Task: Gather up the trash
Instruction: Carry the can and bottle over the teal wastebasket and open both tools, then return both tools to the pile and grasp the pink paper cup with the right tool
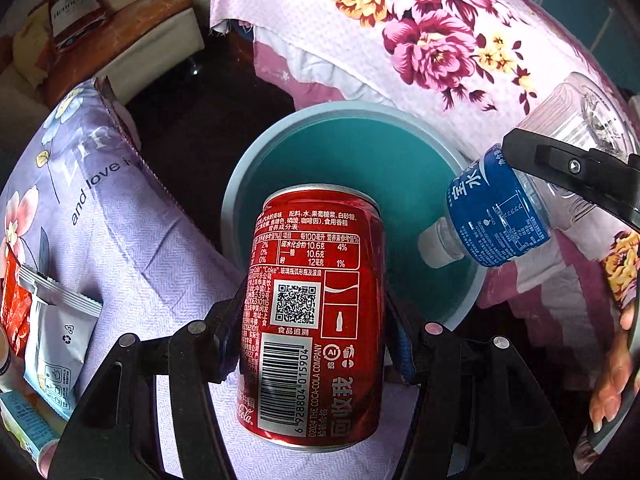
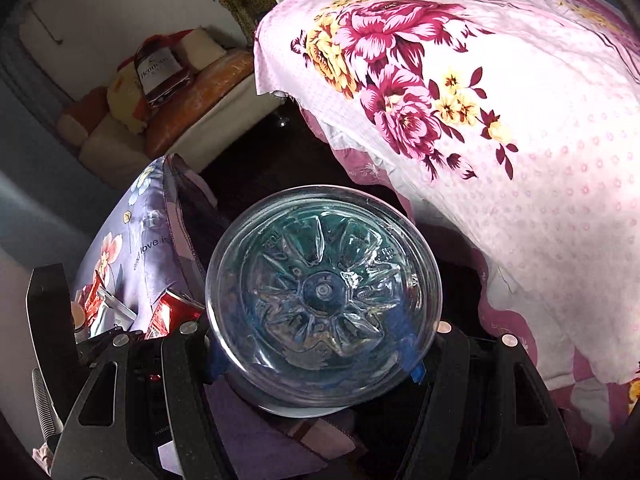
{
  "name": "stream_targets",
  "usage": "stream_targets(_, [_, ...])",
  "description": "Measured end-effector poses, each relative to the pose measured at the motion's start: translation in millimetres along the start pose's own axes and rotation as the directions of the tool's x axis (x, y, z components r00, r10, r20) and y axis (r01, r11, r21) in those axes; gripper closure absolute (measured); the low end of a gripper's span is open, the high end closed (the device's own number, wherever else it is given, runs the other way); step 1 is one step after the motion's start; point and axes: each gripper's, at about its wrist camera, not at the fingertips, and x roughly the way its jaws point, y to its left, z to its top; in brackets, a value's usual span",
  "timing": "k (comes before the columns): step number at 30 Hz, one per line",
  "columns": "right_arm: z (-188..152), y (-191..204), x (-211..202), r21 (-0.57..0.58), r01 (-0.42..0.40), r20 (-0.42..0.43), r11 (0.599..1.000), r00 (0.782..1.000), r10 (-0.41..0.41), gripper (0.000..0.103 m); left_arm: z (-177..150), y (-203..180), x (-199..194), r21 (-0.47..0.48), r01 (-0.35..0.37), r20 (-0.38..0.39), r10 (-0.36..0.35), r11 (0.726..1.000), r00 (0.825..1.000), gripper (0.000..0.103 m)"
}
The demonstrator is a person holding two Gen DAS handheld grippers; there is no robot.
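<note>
A pink quilt with magenta and yellow flowers (image 1: 420, 36) fills the 1 o'clock side. At 9 o'clock lies a lavender floral bedcover (image 1: 92, 200). Dark floor (image 1: 208, 108) shows between them; a cream sofa (image 2: 120, 136) sits at 10 o'clock.

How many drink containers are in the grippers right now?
2. A red can in the left gripper, and a clear plastic bottle in the right gripper, both over the teal bin.
</note>
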Motion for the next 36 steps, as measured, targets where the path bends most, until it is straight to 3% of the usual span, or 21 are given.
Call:
stream_targets(6, [-4.2, -8.8, 10.9, 0.012, 0.011, -0.032, 1.0, 0.999, -0.011, 0.041, -1.3, -10.4, 13.0, 0.036, 0.003, -0.03, -0.002, 0.999, 1.0, 0.041])
stream_targets(12, [-5.6, -9.7, 17.7, 0.011, 0.018, -0.058, 1.0, 0.998, -0.017, 0.041, -2.3, -1.6, 8.2, 0.008, 0.009, -0.025, -0.009, 1.0, 1.0, 0.04])
stream_targets(14, [-5.8, -8.2, 21.3, 0.005, 0.024, -0.071, 1.0, 0.997, -0.024, 0.041, -3.5, 2.1, 1.6, -0.011, 0.01, -0.01, -0.01, 1.0, 1.0, 0.025])
stream_targets(17, [-8.4, -5.8, 28.8, -0.002, 0.034, -0.103, 0.999, 0.994, -0.034, 0.041, -8.0, 8.9, -12.6, -0.04, 0.016, 0.03, -0.015, 0.999, 0.999, 0.015])
stream_targets(23, [-16.5, -2.6, 40.7, 0.008, 0.037, -0.175, 0.999, 0.984, -0.035, 0.04, -20.0, 27.2, -34.3, -0.102, 0.038, 0.063, -0.032, 0.994, 0.998, 0.013])
stream_targets(36, [-21.2, 37.6, 19.6, -0.052, 0.03, -0.155, 0.998, 0.987, -0.038, 0.027, -62.6, 79.1, -80.6, -0.211, 0.03, 0.129, -0.003, 0.977, 0.992, 0.012])
